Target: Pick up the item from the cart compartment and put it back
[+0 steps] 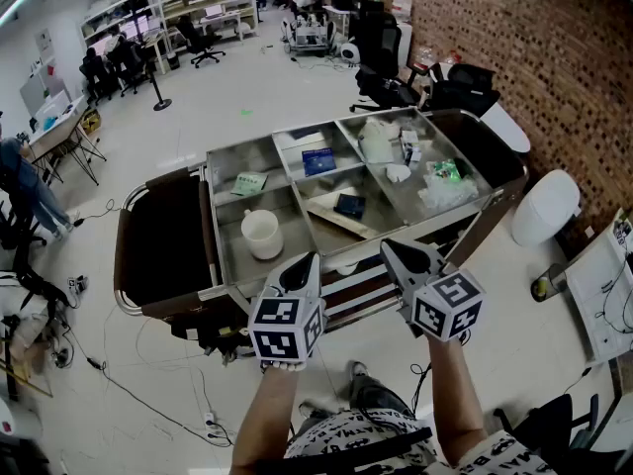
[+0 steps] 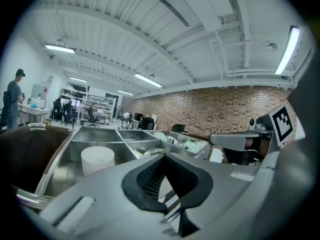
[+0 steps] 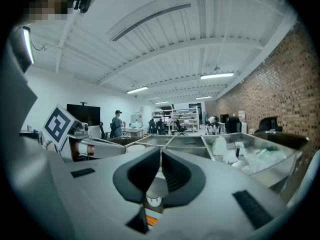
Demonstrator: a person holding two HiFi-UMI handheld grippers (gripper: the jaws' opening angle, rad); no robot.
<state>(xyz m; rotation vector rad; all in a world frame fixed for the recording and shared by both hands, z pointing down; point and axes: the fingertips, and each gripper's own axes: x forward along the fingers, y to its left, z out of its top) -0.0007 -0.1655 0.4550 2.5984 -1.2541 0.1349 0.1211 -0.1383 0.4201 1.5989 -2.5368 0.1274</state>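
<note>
- Cart (image 1: 242, 144): silvery steel compartments, with dark brown panels at its left and right ends.
- Cup (image 1: 261, 234), near left compartment: plain white.
- Far packet (image 1: 318, 160): blue.
- Middle packet (image 1: 349, 205): dark navy.
- Flat packet (image 1: 248, 182), far left: pale green.
- Bag (image 1: 445, 172), right: clear with green.
- Wall (image 1: 514, 38), right: red-brown brick.
- Left gripper (image 1: 309, 258) and right gripper (image 1: 391, 248): grey, with black pads and black-and-white square markers.

Your steel cart (image 1: 212, 228) stands on the pale floor (image 1: 247, 97), its top split into compartments. The front-left one holds a white cup (image 1: 261, 234), with a green packet (image 1: 248, 182) in the one behind. The middle ones hold a blue packet (image 1: 318, 161) and a dark packet (image 1: 349, 205) on a board (image 1: 324, 212); white bags (image 1: 377, 142) and a green bag (image 1: 445, 172) fill the right.
</note>
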